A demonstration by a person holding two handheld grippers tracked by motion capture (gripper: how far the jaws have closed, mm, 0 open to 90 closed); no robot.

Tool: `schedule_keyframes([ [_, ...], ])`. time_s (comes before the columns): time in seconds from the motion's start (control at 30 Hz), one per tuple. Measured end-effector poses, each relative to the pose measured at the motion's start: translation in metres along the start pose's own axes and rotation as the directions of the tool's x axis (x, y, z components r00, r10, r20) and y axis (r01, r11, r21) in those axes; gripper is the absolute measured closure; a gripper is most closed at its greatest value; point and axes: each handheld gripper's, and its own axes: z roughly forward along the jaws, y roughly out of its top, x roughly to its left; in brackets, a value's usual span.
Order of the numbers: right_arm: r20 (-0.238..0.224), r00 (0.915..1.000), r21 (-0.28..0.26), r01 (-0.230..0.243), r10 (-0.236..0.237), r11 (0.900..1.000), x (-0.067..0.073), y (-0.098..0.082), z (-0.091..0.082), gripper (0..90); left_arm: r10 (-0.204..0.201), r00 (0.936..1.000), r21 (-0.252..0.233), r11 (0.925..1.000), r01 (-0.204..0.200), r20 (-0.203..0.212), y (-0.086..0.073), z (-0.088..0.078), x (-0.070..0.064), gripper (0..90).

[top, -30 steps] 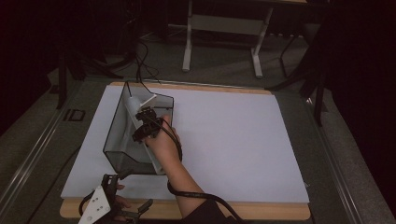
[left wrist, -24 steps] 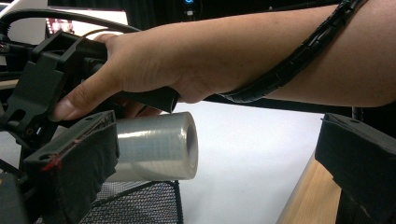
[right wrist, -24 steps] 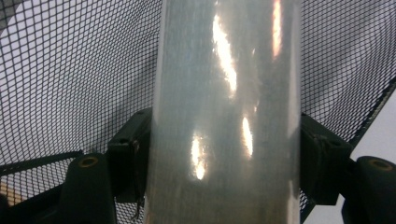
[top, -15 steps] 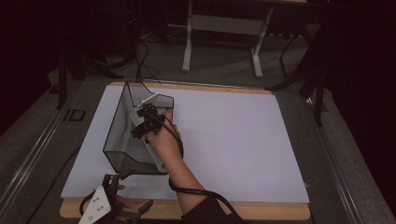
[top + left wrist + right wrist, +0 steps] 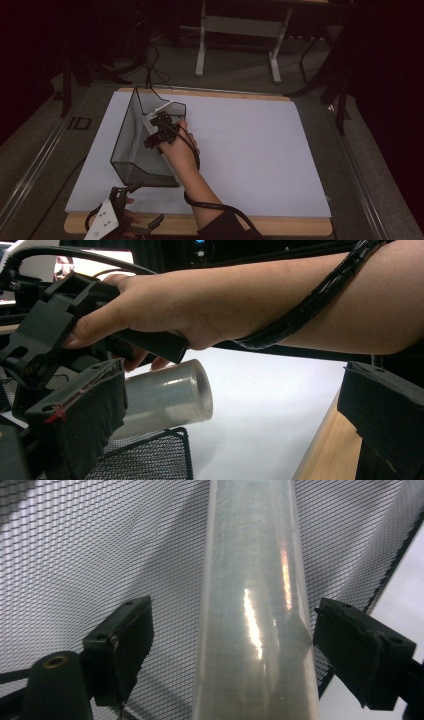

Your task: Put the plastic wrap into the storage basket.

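A roll of clear film (image 5: 164, 107) lies along the right wall of a black mesh bin (image 5: 127, 135) on the white table. My right gripper (image 5: 154, 131) reaches down over that wall. In the right gripper view the roll (image 5: 252, 605) runs up between the jaws of the right gripper (image 5: 235, 625), which stand open; the left jaw is well clear of it and the right jaw is close beside it. My left gripper (image 5: 145, 205) is at the table's front left edge, open and holding nothing. In the left gripper view the left gripper (image 5: 240, 405) faces the roll's end (image 5: 165, 392) and the right gripper (image 5: 50, 330).
The white sheet (image 5: 250, 150) stretches wide to the right of the bin. A wooden table edge (image 5: 280, 225) runs along the front. A metal stand (image 5: 240, 30) and cables are on the floor beyond the table. The bin's mesh corner (image 5: 145, 457) is close to the left gripper.
The right forearm has shifted slightly; the right gripper stays over the roll at the bin's right wall. The left gripper has not moved.
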Motion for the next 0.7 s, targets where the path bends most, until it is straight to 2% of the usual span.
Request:
schedule_keyframes([
  [0.3, 0.003, 1.0, -0.023, 0.008, -0.008, 1.0, -0.003, -0.002, -0.007, 16.4, 0.001, 1.0, 0.002, 1.0, -0.001, 0.001, 0.0, 0.001, 0.0, 0.1],
  [0.43, -0.002, 0.9995, -0.035, 0.031, -0.031, 0.999, -0.003, -0.003, -0.011, 13.8, 0.001, 1.0, 0.003, 1.0, -0.001, -0.002, 0.0, 0.001, 0.0, 0.1],
  [0.7, 0.0, 0.9961, -0.081, 0.088, -0.088, 0.993, -0.005, -0.008, -0.026, 14.3, 0.0, 1.0, 0.009, 1.0, 0.0, -0.002, -0.001, 0.002, 0.0, 0.0],
])
